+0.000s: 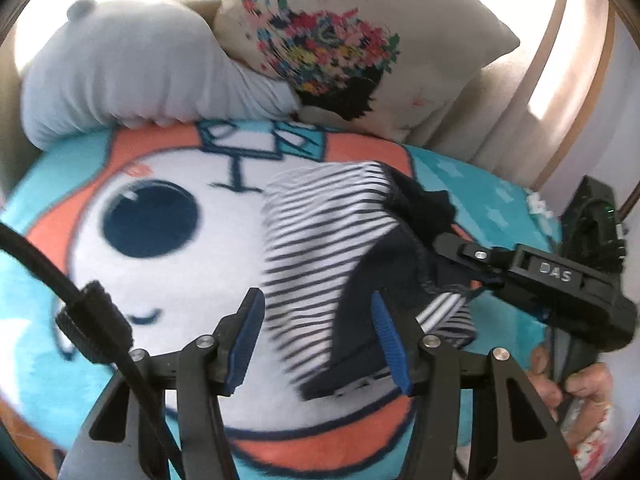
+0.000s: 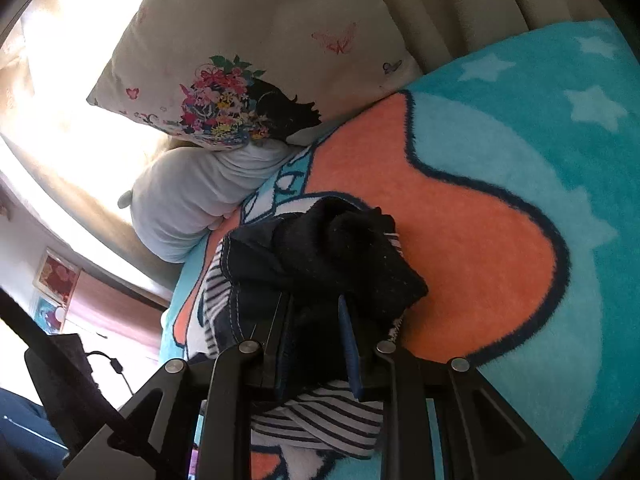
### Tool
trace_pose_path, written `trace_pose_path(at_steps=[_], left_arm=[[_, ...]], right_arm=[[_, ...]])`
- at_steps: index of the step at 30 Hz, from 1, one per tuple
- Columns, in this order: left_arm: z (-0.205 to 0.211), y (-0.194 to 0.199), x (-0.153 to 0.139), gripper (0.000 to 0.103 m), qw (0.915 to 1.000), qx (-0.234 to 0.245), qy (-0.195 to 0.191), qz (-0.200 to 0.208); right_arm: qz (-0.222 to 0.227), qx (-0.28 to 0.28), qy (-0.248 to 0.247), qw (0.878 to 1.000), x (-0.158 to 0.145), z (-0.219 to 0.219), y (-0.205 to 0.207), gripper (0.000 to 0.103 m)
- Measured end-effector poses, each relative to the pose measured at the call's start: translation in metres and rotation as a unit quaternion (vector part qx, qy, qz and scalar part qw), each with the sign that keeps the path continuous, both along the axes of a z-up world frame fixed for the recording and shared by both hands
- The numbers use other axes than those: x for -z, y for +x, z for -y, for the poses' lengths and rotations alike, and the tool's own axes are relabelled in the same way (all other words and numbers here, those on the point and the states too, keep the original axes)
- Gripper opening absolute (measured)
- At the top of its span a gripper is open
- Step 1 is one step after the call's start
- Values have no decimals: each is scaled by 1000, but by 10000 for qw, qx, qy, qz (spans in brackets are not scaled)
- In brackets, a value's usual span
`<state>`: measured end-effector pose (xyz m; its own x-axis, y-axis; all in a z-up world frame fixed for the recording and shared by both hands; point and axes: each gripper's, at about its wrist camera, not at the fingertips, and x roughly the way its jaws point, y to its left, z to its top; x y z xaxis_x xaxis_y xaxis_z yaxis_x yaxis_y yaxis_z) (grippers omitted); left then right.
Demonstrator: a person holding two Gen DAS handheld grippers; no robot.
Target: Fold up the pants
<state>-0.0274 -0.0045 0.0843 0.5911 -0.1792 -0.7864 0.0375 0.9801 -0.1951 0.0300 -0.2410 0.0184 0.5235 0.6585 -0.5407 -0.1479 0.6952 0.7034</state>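
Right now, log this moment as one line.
left gripper: open over striped navy-and-white pants | right gripper: shut on pants | cartoon fleece blanket underneath

The pants (image 2: 320, 264) hid part of the right gripper (image 2: 316, 344) pads in the right wrist view (dark cloth bunched between them). The blanket (image 1: 160, 168) was blurred and cut off at the lower edge in the left wrist view, where the person's hand (image 1: 576, 392) was half hidden behind the gripper handle.

Cartoon blanket (image 1: 168, 184) carries striped pants (image 1: 312, 240); grey pillow (image 1: 132, 68), floral cushion (image 1: 344, 28) at far edge.
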Motion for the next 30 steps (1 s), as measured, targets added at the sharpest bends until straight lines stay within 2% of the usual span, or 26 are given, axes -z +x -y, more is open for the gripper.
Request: trace_pose_path(at_steps=[3,4,5,9,10,12,25,30], left_arm=[[-4,-4,-4,58,9989,-209,398,102],[-4,-5,-5,58,9985,-245,476,118],[-4,-7,-6,58,9976,-296,611,152],[-1,-12,-11,60,9943,-359,972,260],[0,-14,-13,60,9937,-356,1020,288],[1,-17,-15,61,9933,-341,1052,323],[5,-30,-22,65,9935,-250,1040,391],[-4,-28,-19,67,9960,-271,793,299]], right_arm=[[112,79,-291,9995,-6,3,-11,26],[138,149,-441,9988,-7,3,-14,35],[152,206,-598,9979,-8,2,-16,35],[172,242,-546,9981,-9,9,-27,37],[184,268,-555,9979,-10,10,-29,41],[225,379,-713,9965,-13,11,-33,52],[196,651,-741,9949,-15,29,-55,56],[194,718,-698,9948,-15,34,-59,60]])
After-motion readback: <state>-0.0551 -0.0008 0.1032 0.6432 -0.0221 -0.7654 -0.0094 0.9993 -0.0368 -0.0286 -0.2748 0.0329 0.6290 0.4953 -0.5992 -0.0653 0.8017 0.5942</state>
